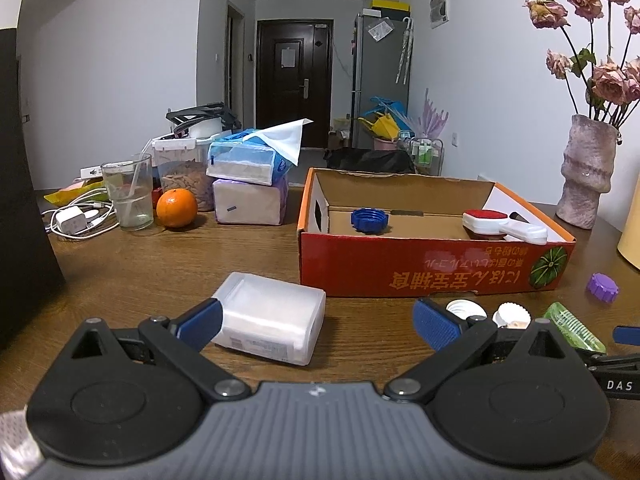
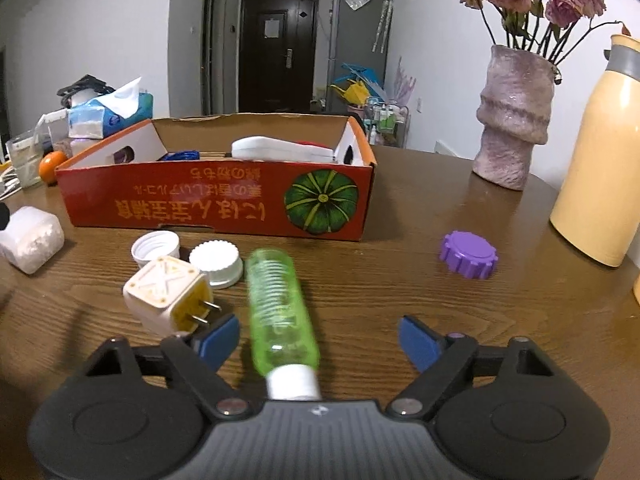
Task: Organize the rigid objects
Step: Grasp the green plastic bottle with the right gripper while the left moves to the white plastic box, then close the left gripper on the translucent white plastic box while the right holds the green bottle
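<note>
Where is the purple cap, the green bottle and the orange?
purple cap [image 2: 469, 254], right wrist view, on its flat top.
green bottle [image 2: 280, 304], right wrist view, middle of its clear green body.
orange [image 1: 177, 208], left wrist view, centre of its peel.

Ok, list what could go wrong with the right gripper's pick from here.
1. The green tube lies nearer the right gripper's left pad, so closing may roll it aside.
2. That pad sits close to the plug adapter, whose prongs could get snagged or nudged into the white caps.
</note>
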{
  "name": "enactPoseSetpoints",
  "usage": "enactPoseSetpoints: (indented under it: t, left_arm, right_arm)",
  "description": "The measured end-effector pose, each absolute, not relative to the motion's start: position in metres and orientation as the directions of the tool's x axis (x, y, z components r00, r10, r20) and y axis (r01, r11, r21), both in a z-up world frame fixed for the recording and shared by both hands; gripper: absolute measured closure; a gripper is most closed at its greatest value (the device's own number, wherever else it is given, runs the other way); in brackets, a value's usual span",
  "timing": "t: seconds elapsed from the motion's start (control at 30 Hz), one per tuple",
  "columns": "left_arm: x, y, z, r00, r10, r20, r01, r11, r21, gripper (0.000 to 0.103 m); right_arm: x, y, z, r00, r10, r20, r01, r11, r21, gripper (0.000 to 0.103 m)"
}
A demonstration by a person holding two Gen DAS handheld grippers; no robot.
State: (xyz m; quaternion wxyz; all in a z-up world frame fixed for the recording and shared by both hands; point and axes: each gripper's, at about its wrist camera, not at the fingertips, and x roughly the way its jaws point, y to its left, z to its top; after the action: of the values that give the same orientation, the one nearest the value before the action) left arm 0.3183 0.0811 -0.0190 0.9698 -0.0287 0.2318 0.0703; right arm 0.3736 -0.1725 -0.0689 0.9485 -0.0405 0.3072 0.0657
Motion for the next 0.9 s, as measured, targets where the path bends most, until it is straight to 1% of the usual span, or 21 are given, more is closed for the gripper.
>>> enactPoseSetpoints:
  t: [0.07,0.1,0.13,0.17,0.2,0.3,0.4,0.67,0.9]
  left_arm:
    - [0.318,0.082,-0.019,0.882,0.122,-0.455,-0.150,0.988,-0.026,0.000]
    - [0.319,0.082,-0.019,0.881,0.122,-0.457,-0.150,0.988,-0.026,0.000]
    - [0.319,0.082,-0.020,0.880,0.122,-0.459,-0.151,0.988,-0.026,0.000]
    - [0.320,0.083,-0.020,0.878,0.122,-0.462,-0.152,0.988,-0.027,0.000]
    - [0.321,0.084,-0.020,0.876,0.123,-0.465,-0.153,0.988,-0.028,0.000]
    - [0.323,0.086,-0.022,0.873,0.127,-0.470,-0.159,0.987,-0.028,0.000]
    - [0.326,0.089,-0.024,0.870,0.130,-0.475,-0.163,0.986,-0.028,0.000]
    - [0.344,0.106,-0.034,0.853,0.171,-0.494,-0.187,0.982,0.016,0.000]
    - [0.362,0.129,-0.043,0.837,0.147,-0.527,-0.175,0.985,-0.003,0.000]
  right_arm:
    - [0.375,-0.171,-0.071,0.797,0.114,-0.594,-0.164,0.986,-0.030,0.029]
    - [0.377,-0.171,-0.072,0.789,0.121,-0.602,-0.171,0.985,-0.026,0.044]
    - [0.378,-0.172,-0.073,0.783,0.143,-0.605,-0.185,0.983,-0.007,0.061]
    - [0.378,-0.172,-0.073,0.781,0.159,-0.604,-0.193,0.981,0.008,0.069]
    - [0.377,-0.171,-0.072,0.782,0.162,-0.602,-0.199,0.980,0.006,0.073]
    - [0.376,-0.169,-0.073,0.789,0.153,-0.595,-0.196,0.981,-0.008,0.073]
    - [0.375,-0.171,-0.072,0.794,0.161,-0.586,-0.191,0.981,0.010,0.073]
    - [0.371,-0.176,-0.066,0.829,0.158,-0.537,-0.171,0.985,0.027,0.073]
    - [0.370,-0.178,-0.063,0.845,0.156,-0.512,-0.163,0.986,0.032,0.073]
